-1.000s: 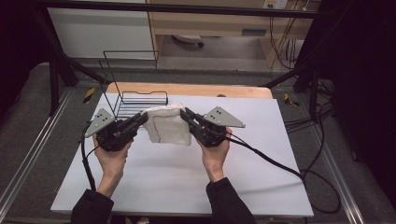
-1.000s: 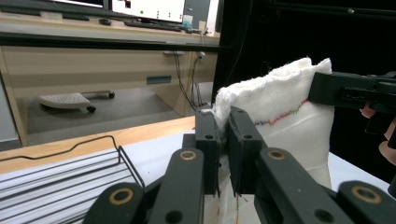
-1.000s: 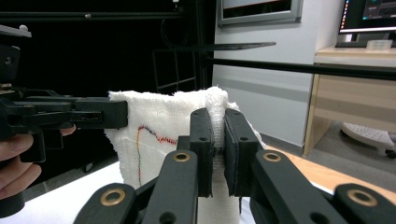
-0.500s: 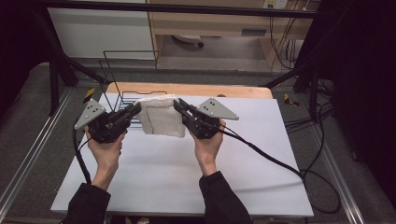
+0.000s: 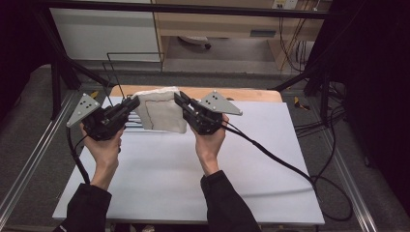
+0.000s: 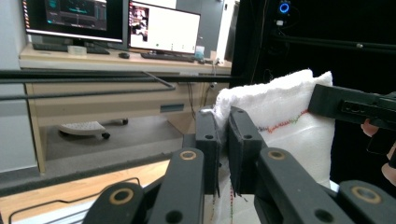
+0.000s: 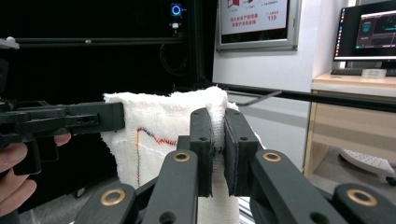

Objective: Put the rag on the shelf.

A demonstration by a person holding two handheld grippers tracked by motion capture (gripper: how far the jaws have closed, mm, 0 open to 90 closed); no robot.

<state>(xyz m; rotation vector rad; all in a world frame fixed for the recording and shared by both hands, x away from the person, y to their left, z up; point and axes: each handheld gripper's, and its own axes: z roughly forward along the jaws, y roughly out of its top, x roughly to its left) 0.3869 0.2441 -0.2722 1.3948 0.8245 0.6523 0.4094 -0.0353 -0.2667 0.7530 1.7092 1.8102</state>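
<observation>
White table [image 5: 193, 179] w/ wire rack [image 5: 116, 77] at upper left of frame. White towel [image 5: 162, 116] hung above table at centre, stretched betw. both grippers: L gripper [image 5: 131, 104] and R gripper [image 5: 180, 99] jaws each clamped on a top corner.

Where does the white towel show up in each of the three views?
High view: the white towel hangs upper centre, stretched between the two tools, in front of the wire rack.
Left gripper view: right of centre, pinched in the near jaws.
Right gripper view: centre-left, clamped in the near jaws.
Shared landmark: the towel's coloured stitched line.
</observation>
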